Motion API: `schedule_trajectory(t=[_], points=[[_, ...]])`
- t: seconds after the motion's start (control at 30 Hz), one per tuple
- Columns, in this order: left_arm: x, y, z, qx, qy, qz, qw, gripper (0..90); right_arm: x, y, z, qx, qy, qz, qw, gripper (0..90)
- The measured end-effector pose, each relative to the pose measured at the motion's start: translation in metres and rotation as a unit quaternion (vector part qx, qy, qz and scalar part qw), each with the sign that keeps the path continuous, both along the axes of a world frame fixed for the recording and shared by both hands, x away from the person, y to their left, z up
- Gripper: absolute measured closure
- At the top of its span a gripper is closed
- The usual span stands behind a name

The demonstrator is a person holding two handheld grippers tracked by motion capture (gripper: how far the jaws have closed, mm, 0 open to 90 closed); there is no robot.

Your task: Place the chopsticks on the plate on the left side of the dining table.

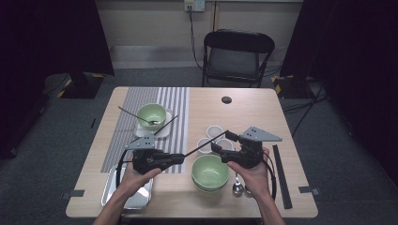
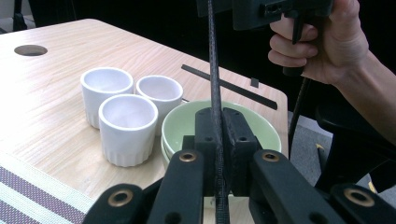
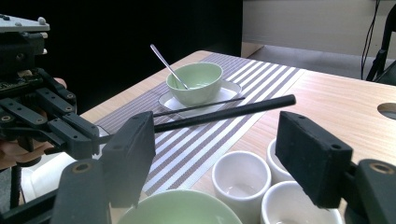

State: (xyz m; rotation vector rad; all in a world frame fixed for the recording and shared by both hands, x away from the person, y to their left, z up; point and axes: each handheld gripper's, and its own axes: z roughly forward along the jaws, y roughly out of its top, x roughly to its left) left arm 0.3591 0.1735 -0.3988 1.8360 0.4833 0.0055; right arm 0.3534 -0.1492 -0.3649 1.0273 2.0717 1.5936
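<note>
Slender black chopstick (image 1: 206, 142), a straight, matt, round-sectioned rod with a blunt squared tip, held in the air above the light wooden table (image 1: 263, 112); it runs level from the left gripper (image 1: 180, 157) toward the right gripper (image 1: 221, 146), passing over the three small white ribbed cups (image 2: 126, 128) and beside the pale green bowl (image 1: 210, 171) near the table's front edge. Left gripper: black jaws pressed together on one end of the chopstick, which in the left gripper view rises as a thin dark line between the pads; right gripper: jaws standing well apart, the chopstick's free end lying across the gap, close by one pad (image 3: 133, 149) and clear of the other; whether it touches the near pad cannot be told. A second thin black chopstick (image 3: 198, 107) rests across the white square plate (image 3: 224, 95) under a second green bowl (image 3: 195, 81) holding a metal spoon (image 3: 168, 65), on the grey striped placemat (image 1: 176, 117); another metal spoon (image 1: 237, 186) lies beside the near bowl.
</note>
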Motion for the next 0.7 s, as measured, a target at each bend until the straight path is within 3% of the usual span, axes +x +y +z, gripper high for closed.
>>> schedule_trajectory(t=[0.37, 0.7], points=[[0.009, 0.017, 0.001, 0.000, 0.000, 0.031, 0.9995, 85.8, -0.002, -0.014, 0.004, -0.012, -0.007, -0.020, 0.9997, 28.3], [0.017, 0.029, 0.008, -0.003, -0.007, 0.051, 0.9987, 85.9, -0.011, -0.048, -0.018, -0.024, 0.016, -0.048, 0.9984, 26.5]])
